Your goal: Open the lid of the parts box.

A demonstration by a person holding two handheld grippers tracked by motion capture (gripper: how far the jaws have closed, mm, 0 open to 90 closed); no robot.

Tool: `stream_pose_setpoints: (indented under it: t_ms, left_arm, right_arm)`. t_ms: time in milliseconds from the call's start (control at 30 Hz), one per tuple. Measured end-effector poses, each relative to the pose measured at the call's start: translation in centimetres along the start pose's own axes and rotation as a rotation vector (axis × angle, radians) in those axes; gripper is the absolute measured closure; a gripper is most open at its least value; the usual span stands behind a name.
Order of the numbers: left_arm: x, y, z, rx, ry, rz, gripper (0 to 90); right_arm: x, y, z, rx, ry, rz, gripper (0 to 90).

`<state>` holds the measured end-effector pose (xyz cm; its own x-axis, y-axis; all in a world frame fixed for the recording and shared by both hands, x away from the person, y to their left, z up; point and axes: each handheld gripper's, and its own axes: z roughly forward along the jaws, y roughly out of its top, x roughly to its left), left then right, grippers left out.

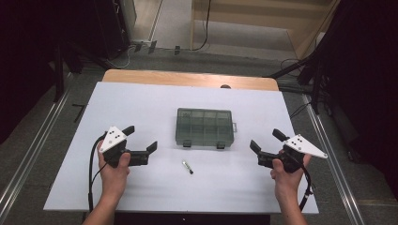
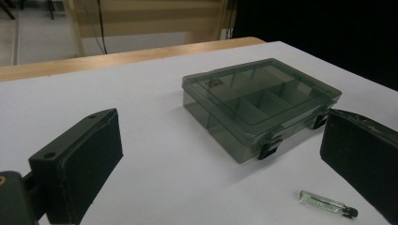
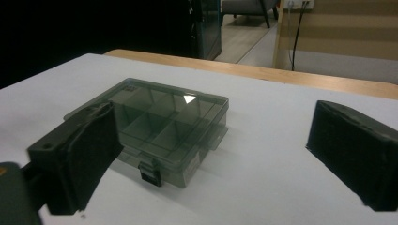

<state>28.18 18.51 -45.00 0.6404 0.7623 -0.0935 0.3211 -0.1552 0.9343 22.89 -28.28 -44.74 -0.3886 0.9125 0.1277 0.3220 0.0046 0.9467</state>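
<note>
Lying on the white surface point(image 1: 141, 101), the closed smoky translucent plastic compartment box point(image 1: 204, 127) sits between the wide-open, empty left gripper point(image 1: 141, 138) and right gripper point(image 1: 266, 140), the small clear glass vial point(image 2: 327, 204) showing in the left gripper view.

The compartment box point(image 1: 204, 127) looks like smoky, see-through grey plastic, smooth and glossy enough on its lid to catch a bright glint in the right gripper view, with opaque black plastic latches point(image 2: 268, 151) on its front. The small vial point(image 2: 327, 204) beside it appears to be clear glass or plastic with a dark cap. The tabletop point(image 1: 141, 103) is a matt, smooth white sheet, and a strip of pale wood point(image 1: 187, 78) shows along its far edge. The left gripper point(image 1: 141, 143) and right gripper point(image 1: 268, 140) have matt black jaws with slightly rough pads, and each carries a flat, pale grey plate.
</note>
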Motion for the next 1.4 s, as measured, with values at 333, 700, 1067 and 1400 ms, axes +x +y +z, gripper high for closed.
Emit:
stream_pose_setpoints:
  t_ms: [333,700,1067,1400]
  left_arm:
    - [-1.2,0.9,2.3,0.012,-0.032,-0.012,20.9]
    - [-1.5,1.0,5.1,0.084,-0.144,-0.024,78.7]
    - [-1.2,0.5,6.9,0.135,-0.165,-0.005,90.0]
    - [-1.2,-1.0,8.1,0.199,-0.159,-0.020,90.0]
  right_arm:
    - [0.9,0.7,1.9,0.018,0.009,-0.005,47.0]
    - [2.1,1.0,4.2,0.095,0.025,-0.066,85.0]
    - [1.3,0.1,6.2,0.213,0.064,-0.065,90.0]
    - [0.7,-1.6,7.1,0.333,0.071,-0.063,90.0]
